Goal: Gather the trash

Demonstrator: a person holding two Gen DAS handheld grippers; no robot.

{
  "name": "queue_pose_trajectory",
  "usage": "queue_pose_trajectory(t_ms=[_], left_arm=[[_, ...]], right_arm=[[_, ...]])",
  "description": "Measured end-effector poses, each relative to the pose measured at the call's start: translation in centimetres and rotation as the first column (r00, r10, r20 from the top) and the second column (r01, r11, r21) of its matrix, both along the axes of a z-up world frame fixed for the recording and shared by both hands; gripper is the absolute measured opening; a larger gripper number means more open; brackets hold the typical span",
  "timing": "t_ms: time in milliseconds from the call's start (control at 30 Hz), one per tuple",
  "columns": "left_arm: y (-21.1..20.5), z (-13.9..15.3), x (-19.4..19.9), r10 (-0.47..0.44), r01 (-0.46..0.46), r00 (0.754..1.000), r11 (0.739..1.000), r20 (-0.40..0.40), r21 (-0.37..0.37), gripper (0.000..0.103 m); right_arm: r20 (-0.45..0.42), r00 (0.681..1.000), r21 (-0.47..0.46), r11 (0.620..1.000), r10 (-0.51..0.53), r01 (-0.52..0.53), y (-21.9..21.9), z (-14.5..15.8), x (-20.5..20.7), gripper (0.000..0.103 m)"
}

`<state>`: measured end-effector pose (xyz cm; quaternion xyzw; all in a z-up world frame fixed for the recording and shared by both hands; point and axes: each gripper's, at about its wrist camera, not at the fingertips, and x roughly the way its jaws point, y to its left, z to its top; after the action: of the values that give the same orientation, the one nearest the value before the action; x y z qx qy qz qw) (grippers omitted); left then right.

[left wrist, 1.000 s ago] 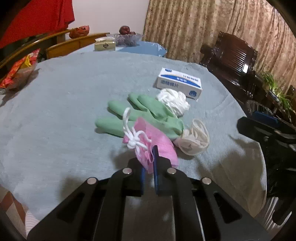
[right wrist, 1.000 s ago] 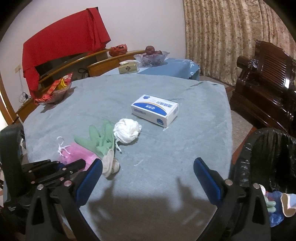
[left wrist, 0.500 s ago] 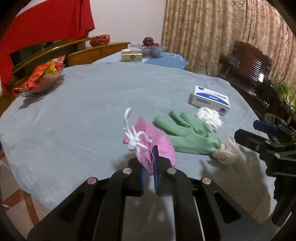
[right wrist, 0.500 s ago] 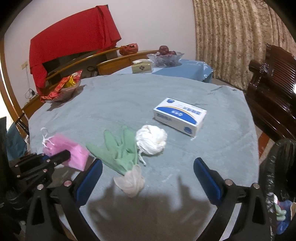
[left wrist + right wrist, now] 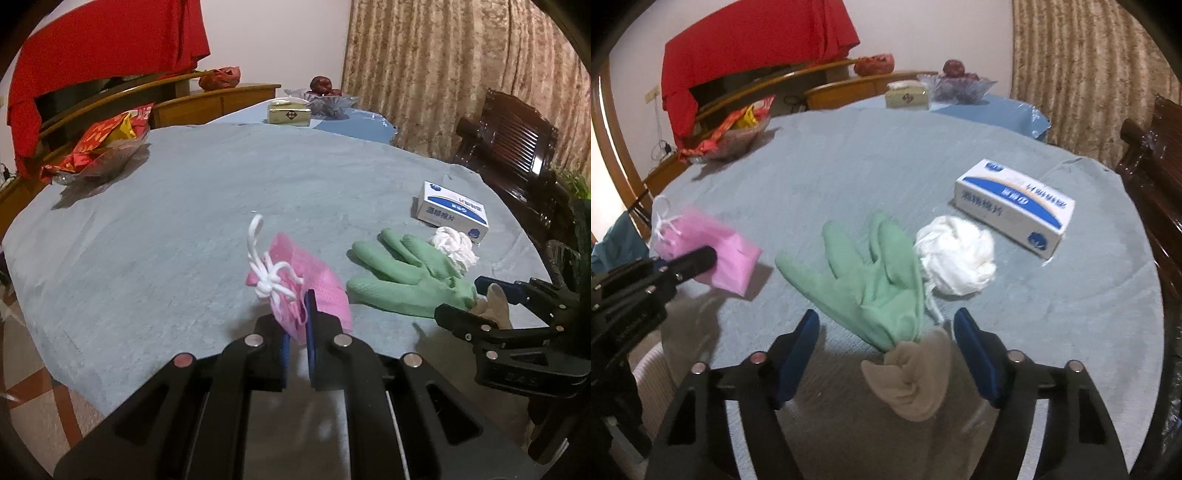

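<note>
My left gripper (image 5: 296, 325) is shut on a pink face mask (image 5: 321, 280) with white ear loops and holds it just above the grey tablecloth; the mask also shows in the right wrist view (image 5: 713, 247). A green glove (image 5: 871, 277) with a beige cuff (image 5: 912, 373) lies on the table. My right gripper (image 5: 886, 343) is open, its blue pads on either side of the cuff. A white crumpled wad (image 5: 955, 266) lies beside the glove. The glove (image 5: 402, 280) and wad (image 5: 454, 247) show in the left wrist view too.
A blue-and-white box (image 5: 1012, 206) lies behind the wad. A bowl of red snack packets (image 5: 99, 151) sits at the far left edge. A tissue box (image 5: 288, 114) and fruit bowl (image 5: 325, 99) stand on a farther table. A dark wooden chair (image 5: 517, 147) stands at right.
My left gripper has lifted the pink mask and carried it left, away from the glove. My right gripper has moved in to the glove's cuff and narrowed around it.
</note>
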<state>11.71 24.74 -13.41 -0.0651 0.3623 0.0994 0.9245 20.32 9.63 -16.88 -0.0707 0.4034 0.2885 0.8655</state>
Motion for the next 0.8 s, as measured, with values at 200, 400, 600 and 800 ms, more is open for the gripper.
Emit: queue_pose_trajectory(t_ms=[200,400,600,800], left_arm=[[0.5,0.1,-0.2,0.013,-0.013,1.000,1.000,-0.001,-0.003,0.007],[0.4,0.3,-0.2,0.015,-0.015,1.000,1.000,0.004,0.000,0.007],[-0.1,0.9,-0.6,0.006,-0.006,1.000,1.000,0.012,0.004,0.007],[-1.0,2.1,-0.7,-0.010,0.010,0.999,1.000,0.033,0.010,0.007]], right_arm=[[-0.013,0.998,-0.070,0.996,0.056,-0.056,1.6,-0.7,0.6,0.066],[-0.022,0.999,-0.060,0.997,0.048,-0.049,0.9,-0.5,1.0,0.039],[-0.031,0.998,-0.010,0.999,0.046,-0.046,-0.4,1.0,0.1,0.033],[-0.011,1.000,0.047,0.999,0.026,-0.025,-2.0,3.5,-1.2,0.033]])
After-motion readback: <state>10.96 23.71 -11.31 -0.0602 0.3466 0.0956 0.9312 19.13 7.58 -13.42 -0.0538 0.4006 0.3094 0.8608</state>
